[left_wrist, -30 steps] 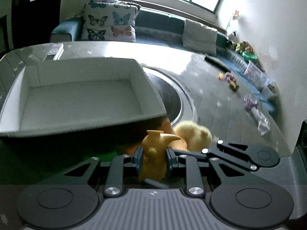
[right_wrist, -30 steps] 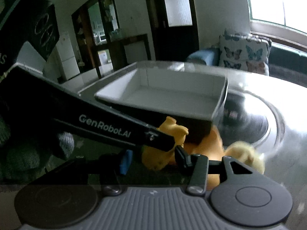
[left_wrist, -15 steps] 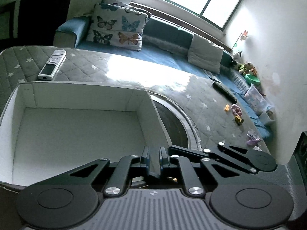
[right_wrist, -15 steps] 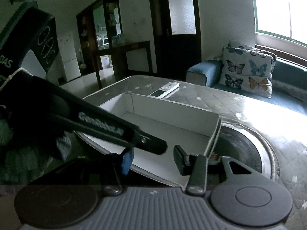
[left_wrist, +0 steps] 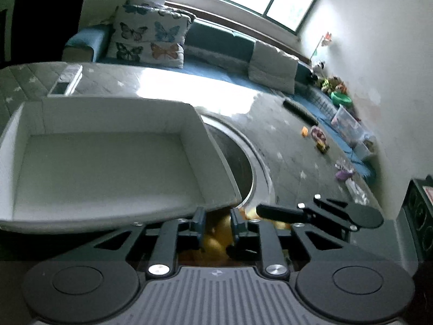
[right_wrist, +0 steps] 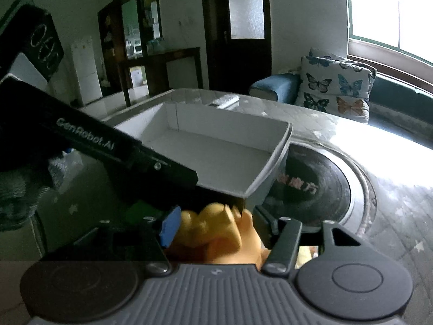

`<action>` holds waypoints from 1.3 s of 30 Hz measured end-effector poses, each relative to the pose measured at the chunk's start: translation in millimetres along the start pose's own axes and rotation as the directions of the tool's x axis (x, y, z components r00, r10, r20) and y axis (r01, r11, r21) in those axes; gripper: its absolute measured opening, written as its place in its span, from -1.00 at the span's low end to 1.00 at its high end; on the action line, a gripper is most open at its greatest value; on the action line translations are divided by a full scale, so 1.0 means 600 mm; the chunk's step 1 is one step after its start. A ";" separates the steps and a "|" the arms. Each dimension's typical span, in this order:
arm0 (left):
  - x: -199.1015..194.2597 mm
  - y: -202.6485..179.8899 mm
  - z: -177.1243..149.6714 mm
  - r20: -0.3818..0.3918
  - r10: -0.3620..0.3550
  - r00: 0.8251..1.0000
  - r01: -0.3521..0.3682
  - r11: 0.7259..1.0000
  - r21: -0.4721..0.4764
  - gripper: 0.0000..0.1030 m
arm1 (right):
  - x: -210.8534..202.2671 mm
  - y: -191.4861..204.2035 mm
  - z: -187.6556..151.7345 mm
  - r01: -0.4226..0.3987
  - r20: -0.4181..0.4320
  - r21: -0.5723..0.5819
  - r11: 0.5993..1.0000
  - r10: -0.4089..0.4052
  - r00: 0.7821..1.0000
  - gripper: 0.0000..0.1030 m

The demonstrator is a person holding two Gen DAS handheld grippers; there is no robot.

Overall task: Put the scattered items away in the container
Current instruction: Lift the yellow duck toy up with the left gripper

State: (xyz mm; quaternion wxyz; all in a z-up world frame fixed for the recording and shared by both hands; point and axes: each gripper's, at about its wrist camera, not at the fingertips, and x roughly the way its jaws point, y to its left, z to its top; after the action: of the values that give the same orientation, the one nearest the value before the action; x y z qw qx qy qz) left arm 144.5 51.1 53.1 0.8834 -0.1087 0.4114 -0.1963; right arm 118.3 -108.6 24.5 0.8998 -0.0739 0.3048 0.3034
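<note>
You are working both tongs, left (left_wrist: 216, 226) and right (right_wrist: 213, 223), each parted around the yellow toy (right_wrist: 211, 230) below the bare box (left_wrist: 108, 159); keep one gripping, lifting clear of its rim.

The white box (left_wrist: 108, 168) interior is clear above; its near wall blocks my left hand-held gripper (left_wrist: 216, 228), apparently crowded by my right hand-held gripper (left_wrist: 281, 212).

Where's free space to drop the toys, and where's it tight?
The white box floor is bare wall to wall. The quilted table between the round inset and the small toys is also open. It is tight at the box's near corner: both grippers crowd the yellow toys there.
</note>
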 end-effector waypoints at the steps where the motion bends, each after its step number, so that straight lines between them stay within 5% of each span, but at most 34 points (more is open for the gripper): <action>1: 0.003 -0.001 -0.005 -0.007 0.001 1.000 -0.001 1.000 0.003 -0.52 | 0.001 0.003 -0.004 0.006 -0.002 -0.006 1.000 -0.006 1.000 0.16; 14: 0.008 0.009 -0.046 -0.032 -0.006 0.999 0.006 1.000 0.005 -0.44 | 0.020 0.053 -0.030 0.053 0.004 -0.133 0.990 -0.053 0.999 0.36; 28: 0.016 -0.050 -0.030 -0.018 -0.018 1.000 0.022 0.971 0.239 -0.43 | 0.021 0.081 -0.041 0.064 0.019 -0.194 0.979 -0.061 0.998 0.36; 39: 0.035 -0.044 -0.026 -0.032 0.027 0.999 -0.017 0.962 0.272 -0.41 | 0.017 0.084 -0.044 0.067 0.020 -0.191 0.979 -0.064 0.998 0.36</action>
State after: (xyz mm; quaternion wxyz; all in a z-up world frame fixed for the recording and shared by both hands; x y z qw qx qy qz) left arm 138.1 17.8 37.9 0.8846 0.0215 0.3974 -0.2430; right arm 82.0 -71.5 -0.1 0.8999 -0.1682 0.2656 0.3022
